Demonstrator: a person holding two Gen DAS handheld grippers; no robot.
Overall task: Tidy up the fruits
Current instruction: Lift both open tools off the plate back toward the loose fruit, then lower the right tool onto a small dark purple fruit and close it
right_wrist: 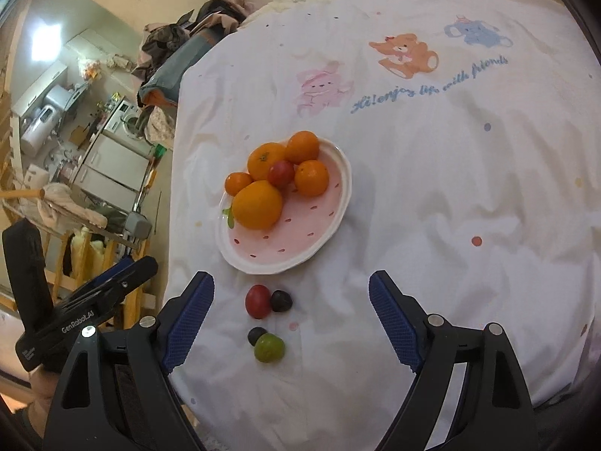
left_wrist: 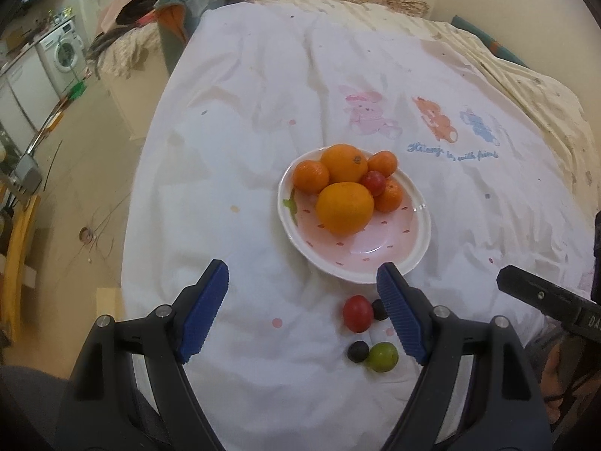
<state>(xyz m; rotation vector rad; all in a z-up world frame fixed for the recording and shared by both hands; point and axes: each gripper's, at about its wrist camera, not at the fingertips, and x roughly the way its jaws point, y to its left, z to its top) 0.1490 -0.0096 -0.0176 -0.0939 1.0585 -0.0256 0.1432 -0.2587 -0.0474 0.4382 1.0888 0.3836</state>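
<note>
Both grippers are wide open and holding nothing, that's how I have them right now. My left gripper [left_wrist: 302, 312] hangs over the white sheet [left_wrist: 244, 131], blue pads spread far apart, bare cloth between them. My right gripper [right_wrist: 291, 319] is the same, jaws gaping, empty.

Loose fruit on the sheet: red plum [left_wrist: 357, 313], two dark small fruits and a green plum [left_wrist: 382, 356]. In the left view they lie inside the gap but crowded toward the right jaw; one dark fruit [left_wrist: 379, 309] sits just beside the red plum and partly behind that jaw's pad, the other dark fruit [left_wrist: 357, 351] touches the green plum nearer the camera. In the right view the same four lie between the jaws, toward the left jaw: red plum [right_wrist: 258, 301] touching dark fruit [right_wrist: 281, 300], then dark fruit [right_wrist: 257, 335] touching green plum [right_wrist: 269, 347]. No pad touches any of them.

Pink strawberry plate [left_wrist: 375, 251] sits just beyond the jaw tips, ahead of the right jaw in the left view, ahead of the left jaw in the right view [right_wrist: 296, 248]. On its far half: two big oranges, three small mandarins, one red plum wedged among them. Near half of the plate is bare.

Cartoon animal print on the sheet is well beyond the plate
</note>
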